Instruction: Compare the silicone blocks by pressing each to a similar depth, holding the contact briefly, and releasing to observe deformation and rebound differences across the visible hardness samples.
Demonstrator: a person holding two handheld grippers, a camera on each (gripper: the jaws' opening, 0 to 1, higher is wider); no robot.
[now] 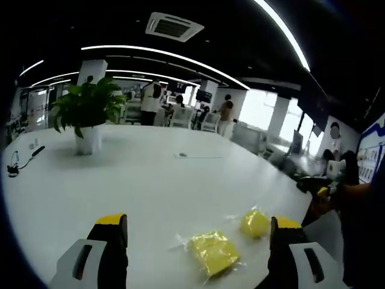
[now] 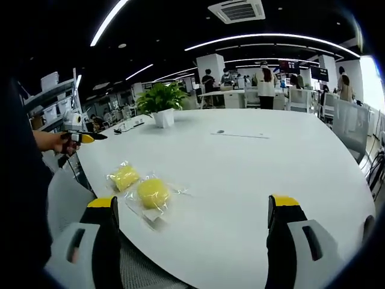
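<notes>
In the left gripper view, the left gripper (image 1: 198,241) is hovering above the near edge of a large white table (image 1: 138,180), its two yellow-tipped jaws standing wide apart and gripping nothing. Between those jaws, two yellow silicone blocks are lying on the tabletop, each sealed in a clear plastic bag: a flatter, squarish block (image 1: 212,251) is sitting nearer, and a rounder block (image 1: 255,223) is resting just beside it, a little farther and to the right. In the right gripper view, the right gripper (image 2: 192,220) is also hanging over the table's near rim with its jaws spread wide and empty. There the rounder block (image 2: 153,192) is lying just inside the left jaw, and the squarish block (image 2: 124,177) is lying near it to the left; the bags seem to be touching or nearly so. At the left of this view a hand (image 2: 65,143) is holding the other gripper out beyond the table edge. A potted plant (image 1: 89,114) is standing far across the table, with a thin cable (image 1: 21,159) near its far left edge, and people are standing among desks in the office beyond.
</notes>
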